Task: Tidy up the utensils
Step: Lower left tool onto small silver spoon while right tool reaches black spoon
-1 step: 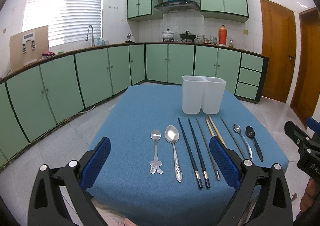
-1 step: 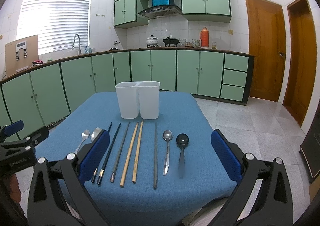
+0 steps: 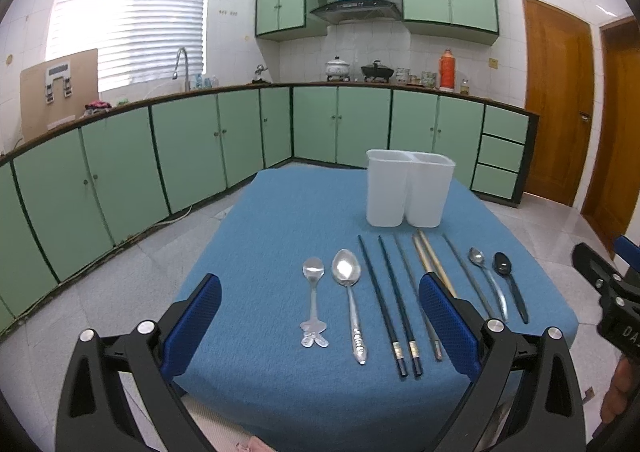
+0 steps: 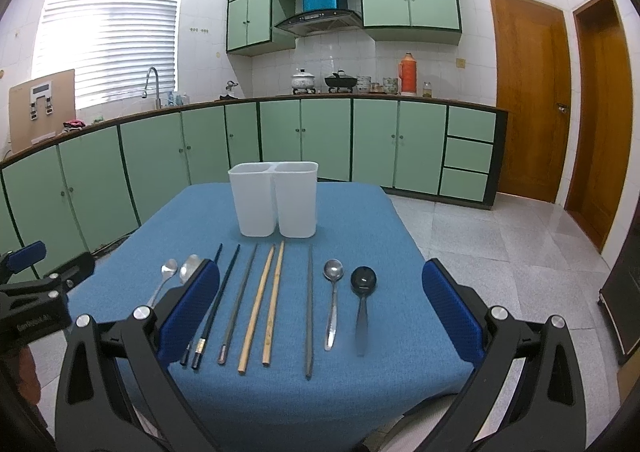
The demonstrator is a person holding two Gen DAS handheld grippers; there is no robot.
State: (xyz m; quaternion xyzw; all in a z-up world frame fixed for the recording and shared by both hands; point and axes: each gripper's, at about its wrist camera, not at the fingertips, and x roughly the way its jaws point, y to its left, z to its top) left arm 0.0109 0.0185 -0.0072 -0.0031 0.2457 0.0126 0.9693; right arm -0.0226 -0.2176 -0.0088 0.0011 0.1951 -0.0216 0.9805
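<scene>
A white two-compartment holder stands at the back of a blue-clothed table. In front of it lie two silver spoons, black chopsticks, grey chopsticks, wooden chopsticks, a small silver spoon and a black spoon. My left gripper is open above the table's near edge, empty. My right gripper is open and empty there too.
Green kitchen cabinets run along the back and left walls under a counter with pots. Wooden doors stand at the right. Grey tiled floor surrounds the table.
</scene>
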